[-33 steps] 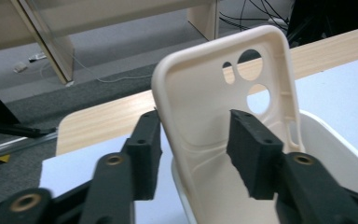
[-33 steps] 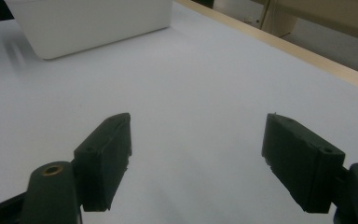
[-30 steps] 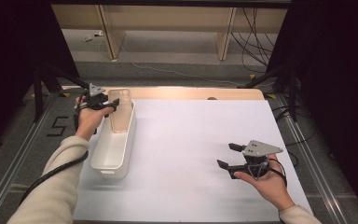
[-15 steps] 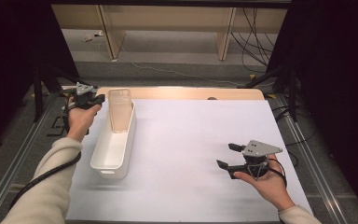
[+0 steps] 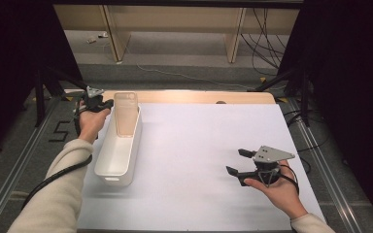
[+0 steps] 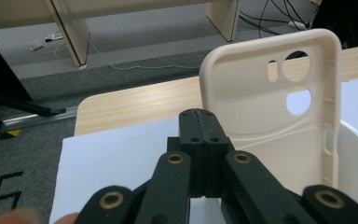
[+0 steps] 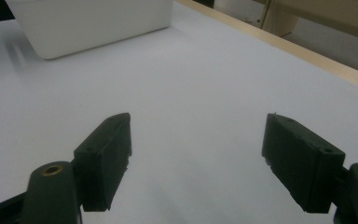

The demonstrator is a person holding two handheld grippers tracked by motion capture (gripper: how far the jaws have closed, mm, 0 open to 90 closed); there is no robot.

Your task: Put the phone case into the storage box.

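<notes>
A cream phone case stands upright in the far end of a long white bin at the left of the table. Just left of the case is my left gripper, apart from it. In the left gripper view its jaws are pressed together on nothing, with the phone case behind them to the right and the bin's wall below it. My right gripper rests low over the white mat at the right, open and empty. The right gripper view has its jaws wide apart and the bin far off.
A white mat covers the table, with a wooden strip along the far edge. Metal rails run down both sides. Beyond the table lie grey floor, cables and wooden furniture legs.
My left gripper has drawn back to the left, away from the phone case, which stays standing in the bin. The right gripper has not moved.
</notes>
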